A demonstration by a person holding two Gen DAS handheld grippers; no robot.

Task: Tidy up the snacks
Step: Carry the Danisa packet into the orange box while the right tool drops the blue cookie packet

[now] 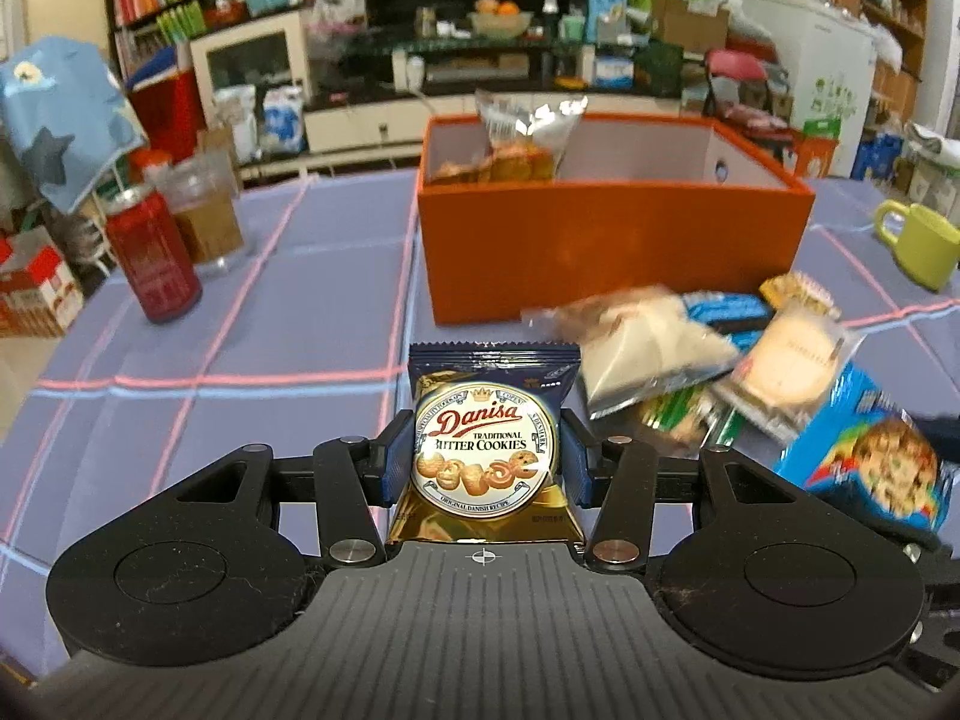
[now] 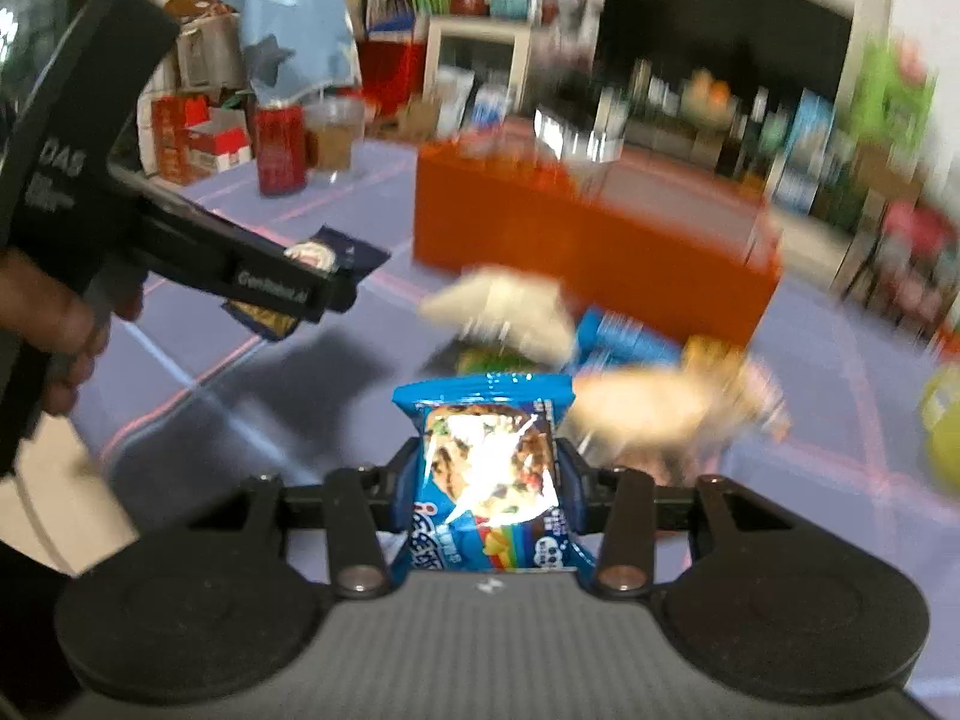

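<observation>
Matte black all over on the left gripper (image 1: 485, 456): ribbed grey-black deck with a small white crosshair mark, two round discs flanking it, silver pivot screws on the linkage bars, and blue pads (image 1: 395, 455) lining the fingers. The right gripper (image 2: 487, 483) is built the same, copper-toned screws at its pivots. From the right wrist view, white lettering runs along the left tool's black side, gripped by a bare-skinned hand (image 2: 57, 324).

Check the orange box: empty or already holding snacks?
Not empty. The lidless orange box already holds one clear cookie bag, leaning against its back-left corner; the remaining interior looks bare.
</observation>
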